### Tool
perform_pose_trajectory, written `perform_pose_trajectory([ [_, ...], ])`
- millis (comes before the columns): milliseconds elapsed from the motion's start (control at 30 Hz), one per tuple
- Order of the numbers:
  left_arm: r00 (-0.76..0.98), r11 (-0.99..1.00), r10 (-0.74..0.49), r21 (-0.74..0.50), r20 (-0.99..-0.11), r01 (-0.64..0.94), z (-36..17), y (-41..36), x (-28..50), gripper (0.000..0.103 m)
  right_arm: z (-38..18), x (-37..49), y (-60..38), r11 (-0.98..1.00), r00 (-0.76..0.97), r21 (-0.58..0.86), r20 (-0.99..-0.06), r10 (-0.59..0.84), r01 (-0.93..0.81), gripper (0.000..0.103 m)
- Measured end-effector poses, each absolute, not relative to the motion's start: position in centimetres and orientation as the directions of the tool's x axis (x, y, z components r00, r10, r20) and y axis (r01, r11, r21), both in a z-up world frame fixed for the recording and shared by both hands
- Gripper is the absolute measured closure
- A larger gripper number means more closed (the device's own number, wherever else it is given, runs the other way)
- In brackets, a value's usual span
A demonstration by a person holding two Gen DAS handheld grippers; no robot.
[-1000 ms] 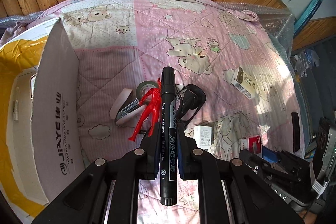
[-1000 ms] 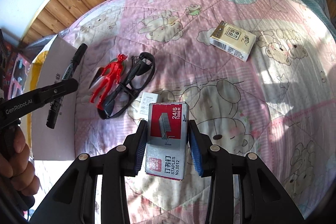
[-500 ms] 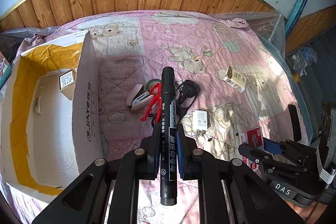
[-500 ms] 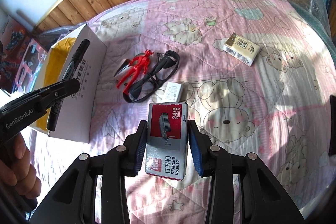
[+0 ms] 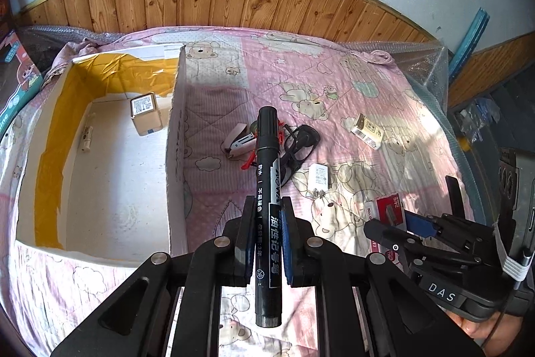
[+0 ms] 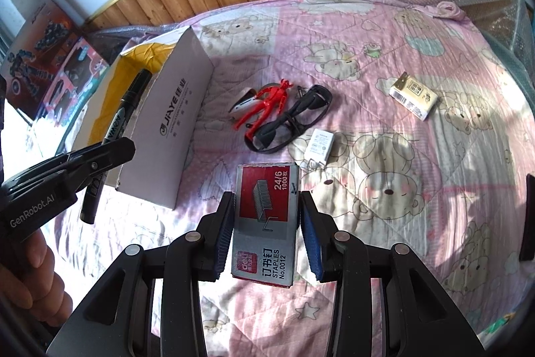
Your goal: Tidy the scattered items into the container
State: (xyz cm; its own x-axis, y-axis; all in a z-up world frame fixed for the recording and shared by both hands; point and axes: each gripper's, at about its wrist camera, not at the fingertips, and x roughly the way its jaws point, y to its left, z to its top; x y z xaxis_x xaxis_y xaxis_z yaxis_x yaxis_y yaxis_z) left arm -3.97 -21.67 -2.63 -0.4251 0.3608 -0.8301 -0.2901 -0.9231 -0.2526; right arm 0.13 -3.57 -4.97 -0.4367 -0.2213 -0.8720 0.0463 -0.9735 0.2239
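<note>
A: Your left hand-held gripper is clamped on the black marker, pads on both sides of the barrel. That camera looks down into the cardboard box: a small carton and a thin pale item lie on its floor. What does your right side give you?

B: Your right hand-held gripper is closed on the staples box, above the pink bear quilt. From there you see only the carton's outer wall and yellow lining, nothing of the inside.

A: And the loose things?

B: The right view shows the red figure whole, beside the black glasses, with the white charger near and the yellowish pack well apart. In the left view the marker covers most of the figure.

A: The stapler?

B: Clear on the left; on the right it is mostly hidden behind the figure. The dark object at the right view's edge is cut off; you cannot tell what it is.
</note>
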Motion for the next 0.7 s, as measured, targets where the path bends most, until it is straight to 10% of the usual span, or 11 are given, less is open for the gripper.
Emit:
perform_pose_trajectory([
  [700,-0.488,-0.949,0.315,-0.283,-0.814,-0.139,-2.3,-28.4,-0.8,0.089,-3.2,1.0,-10.3,-0.954,-0.417,0.187,-0.867,-0.273,0.236,0.063],
])
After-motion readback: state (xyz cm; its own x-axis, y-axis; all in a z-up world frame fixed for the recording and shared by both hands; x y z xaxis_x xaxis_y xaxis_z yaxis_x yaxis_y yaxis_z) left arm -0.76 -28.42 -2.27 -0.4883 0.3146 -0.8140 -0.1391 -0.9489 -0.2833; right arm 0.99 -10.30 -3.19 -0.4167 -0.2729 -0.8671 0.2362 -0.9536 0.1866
